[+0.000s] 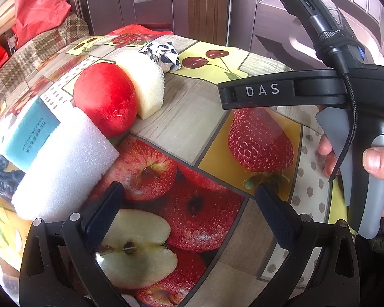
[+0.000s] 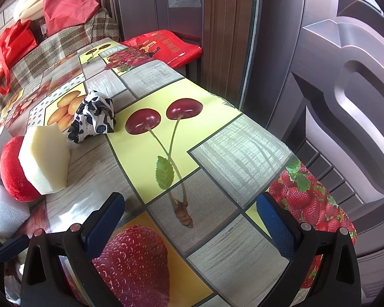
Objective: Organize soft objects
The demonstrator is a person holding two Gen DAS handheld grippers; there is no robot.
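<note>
Both grippers are held wide apart and empty above the fruit-printed surface [image 2: 217, 138]. The left gripper [image 1: 189, 209] is poised over the apple print, the right gripper [image 2: 192, 220] over the cherry and strawberry prints. A row of soft things is seen at the left: a white foam block [image 1: 64, 163], a red plush ball [image 1: 106, 99] touching a cream sponge [image 1: 147, 84], and beyond it a crumpled black-and-white cloth [image 2: 93, 117].
</note>
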